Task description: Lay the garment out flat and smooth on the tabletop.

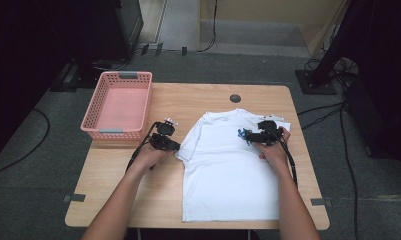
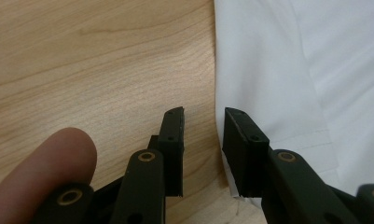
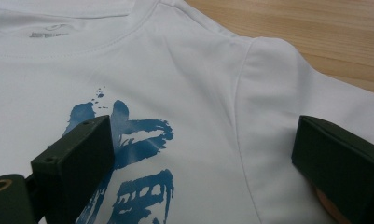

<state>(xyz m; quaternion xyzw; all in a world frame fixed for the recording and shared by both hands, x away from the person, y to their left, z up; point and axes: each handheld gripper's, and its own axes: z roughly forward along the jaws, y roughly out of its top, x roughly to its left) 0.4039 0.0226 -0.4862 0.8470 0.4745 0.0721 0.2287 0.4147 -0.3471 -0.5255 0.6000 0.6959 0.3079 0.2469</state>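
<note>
Wooden counter (image 1: 138,180) carries a white T-shirt (image 1: 228,170) flat toward its right edge. Left gripper (image 2: 203,140) sits at the sleeve hem, jaws slightly apart, pinching nothing; right gripper (image 3: 203,163) hovers over the blue print (image 3: 138,154), jaws spread wide.

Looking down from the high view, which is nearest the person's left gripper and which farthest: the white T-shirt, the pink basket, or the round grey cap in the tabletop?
From the left gripper:
1. White T-shirt: its sleeve edge lies right at the jaws, on the right.
2. Pink basket: at the table's far left corner, close behind the gripper.
3. Round grey cap: near the table's far edge, beyond the shirt collar.
</note>
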